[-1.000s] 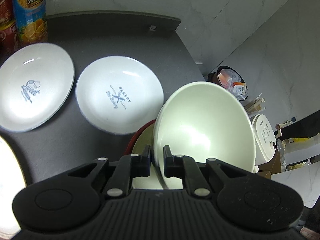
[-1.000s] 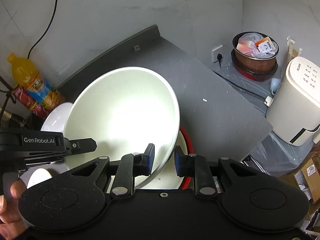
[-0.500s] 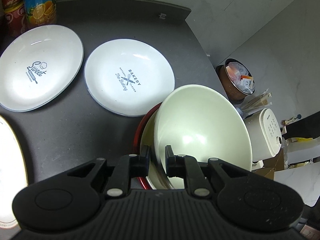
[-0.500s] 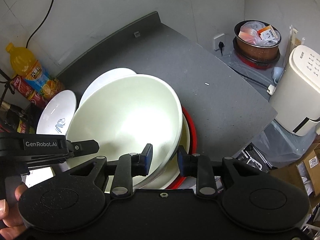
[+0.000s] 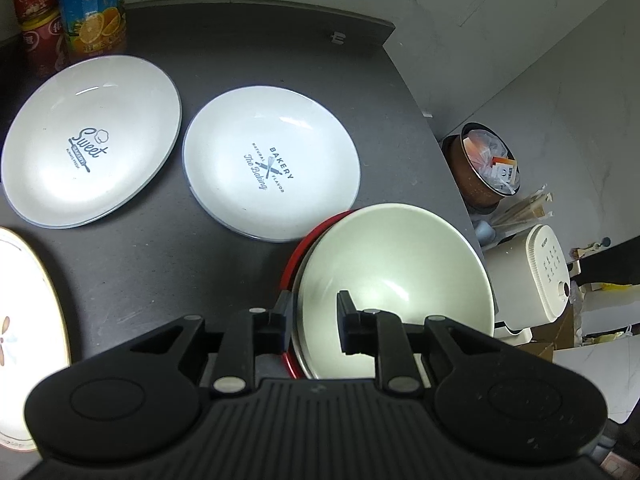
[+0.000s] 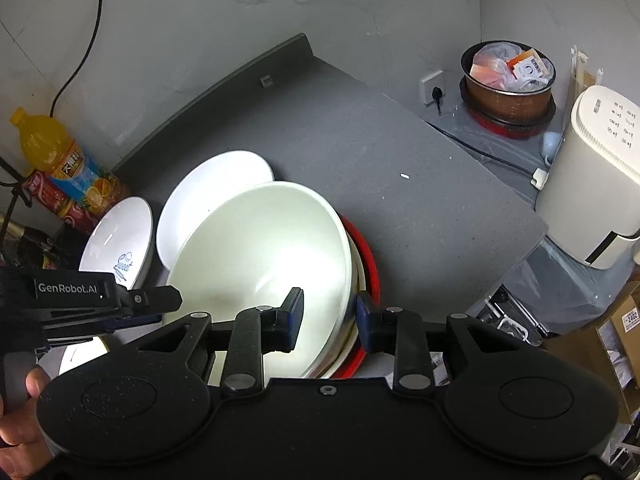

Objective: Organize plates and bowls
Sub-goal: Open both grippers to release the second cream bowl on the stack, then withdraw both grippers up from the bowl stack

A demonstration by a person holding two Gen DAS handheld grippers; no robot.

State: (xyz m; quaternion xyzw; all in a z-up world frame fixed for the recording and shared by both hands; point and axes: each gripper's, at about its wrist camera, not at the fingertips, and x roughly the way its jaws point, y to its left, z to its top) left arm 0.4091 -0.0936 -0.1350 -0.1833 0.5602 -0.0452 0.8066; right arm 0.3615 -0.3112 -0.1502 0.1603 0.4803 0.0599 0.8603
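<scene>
Since a second ago the cream bowl [image 5: 394, 276] has come down from a tilted hold and now sits nested in the red-rimmed bowl [image 5: 291, 258] at the desk's [image 5: 256, 56] near right corner. Both hand-held grippers have let go of it.

Left hand-held gripper [image 5: 313, 322]: jaws parted a moderate gap, straddling the bowl's near-left rim, one finger outside, one inside. No clamp on the rim that I can see.

Right hand-held gripper [image 6: 329, 320]: same story on the near-right rim, jaws apart, left finger inside the bowl, right finger outside over the stacked rims. Left unit's black body shows at the left edge of the right wrist view, a hand [image 6: 18, 420] gripping its handle.

Rest of the desk:
- "Bakery" plate [image 5: 272, 164] flat, just behind-left of the bowl stack, its edge very close to the red rim.
- "Sweet" plate [image 5: 90, 140] flat, just left of that one, narrow gap between.
- Gold-rimmed plate [image 5: 28, 332] at the near left edge, partly cropped, overexposed.
- Orange juice bottle [image 6: 60, 160] and red cans [image 5: 38, 20] at the back left against the wall.

Off the desk, right side: white appliance [image 6: 596, 184] and a lined bin [image 6: 508, 84] on the floor.
</scene>
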